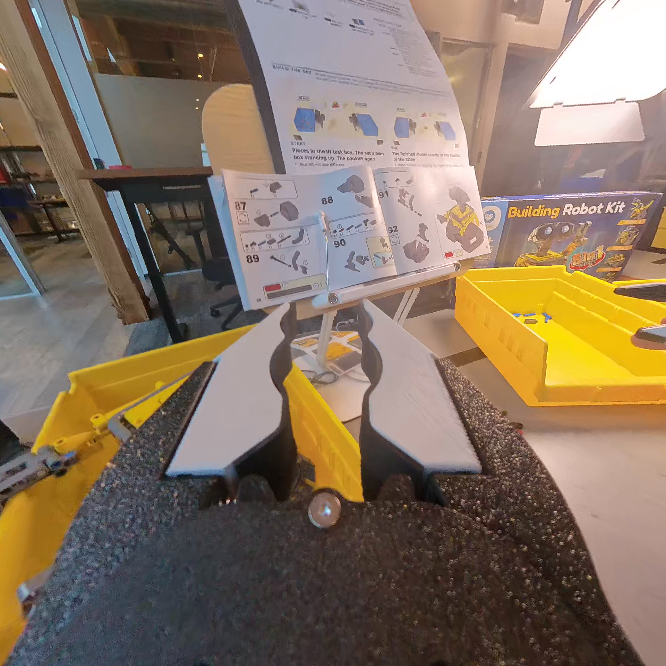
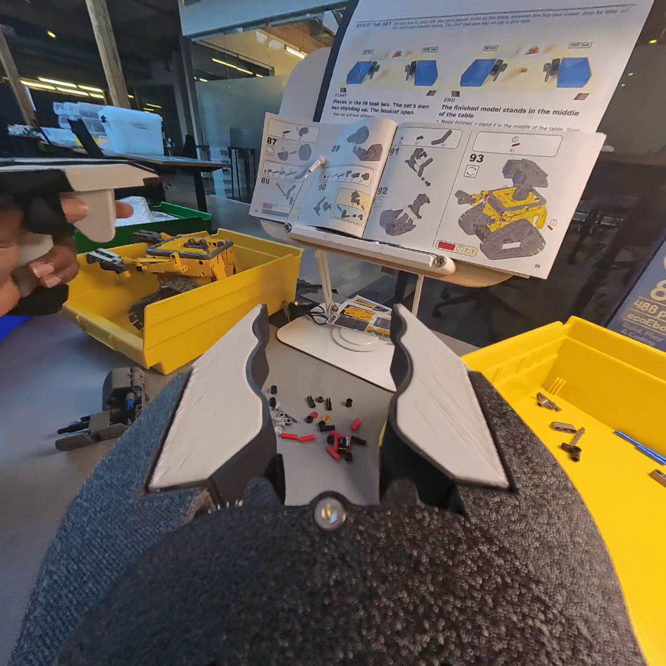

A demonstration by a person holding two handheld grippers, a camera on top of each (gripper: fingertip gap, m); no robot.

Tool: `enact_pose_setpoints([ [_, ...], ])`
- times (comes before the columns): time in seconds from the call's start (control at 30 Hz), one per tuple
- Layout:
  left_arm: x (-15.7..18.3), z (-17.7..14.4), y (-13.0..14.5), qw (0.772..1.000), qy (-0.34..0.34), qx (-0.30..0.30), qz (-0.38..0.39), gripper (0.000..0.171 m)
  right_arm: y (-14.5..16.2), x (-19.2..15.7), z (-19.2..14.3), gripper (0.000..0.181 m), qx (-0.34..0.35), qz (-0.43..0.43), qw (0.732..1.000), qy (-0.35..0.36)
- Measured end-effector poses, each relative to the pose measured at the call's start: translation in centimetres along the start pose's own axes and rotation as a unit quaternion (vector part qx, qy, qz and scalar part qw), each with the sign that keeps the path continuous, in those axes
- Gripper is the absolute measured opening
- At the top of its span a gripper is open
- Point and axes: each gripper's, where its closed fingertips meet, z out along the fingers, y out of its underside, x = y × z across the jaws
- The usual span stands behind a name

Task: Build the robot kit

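The left gripper is held parted and empty above the rim of a yellow plastic bin in which a yellow-and-grey brick robot model is seen. The right gripper is spread wide, nothing gripped, over small red and black pins scattered on the grey tabletop. Behind the pins, an open booklet is propped on a white stand; beside them, a second yellow bin is set.
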Motion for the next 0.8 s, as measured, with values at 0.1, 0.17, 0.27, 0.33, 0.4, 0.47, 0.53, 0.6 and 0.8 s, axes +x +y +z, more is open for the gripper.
enact_pose_setpoints([
  [0.1,-0.2,-1.0,1.6,1.000,-0.010,-0.014,-0.001,0.037,0.4,0.6,-0.2,0.059,0.002,0.004,1.000,0.005],
  [0.17,-0.3,-1.3,2.5,1.000,-0.013,-0.019,0.004,0.038,0.7,1.2,-0.3,0.058,-0.004,-0.004,1.000,0.009],
  [0.27,-0.1,-1.1,2.7,0.999,-0.015,-0.017,0.026,0.044,0.9,1.7,-0.5,0.056,-0.005,-0.008,1.000,0.014],
  [0.33,0.4,-1.1,2.6,1.000,-0.006,-0.010,0.026,0.043,1.1,1.9,-0.4,0.055,-0.004,-0.002,1.000,0.015],
  [0.4,0.3,-1.1,2.6,0.998,-0.017,-0.010,0.057,0.037,1.5,2.1,-0.4,0.055,-0.009,0.000,1.000,0.018],
  [0.47,0.2,-1.2,2.5,0.999,-0.012,-0.005,0.046,0.034,1.9,2.0,-0.2,0.054,-0.014,0.001,1.000,0.015],
  [0.53,-0.2,-1.1,2.9,1.000,-0.013,-0.010,0.025,0.030,2.1,1.9,-0.2,0.054,-0.015,0.005,1.000,0.013],
  [0.6,-0.6,-1.0,3.4,1.000,-0.017,-0.016,0.019,0.028,2.2,1.9,-0.1,0.054,-0.016,0.006,1.000,0.011],
  [0.8,-1.1,-0.9,3.8,1.000,-0.021,-0.019,0.004,0.021,2.4,2.0,-0.1,0.052,-0.016,0.000,1.000,0.013],
])
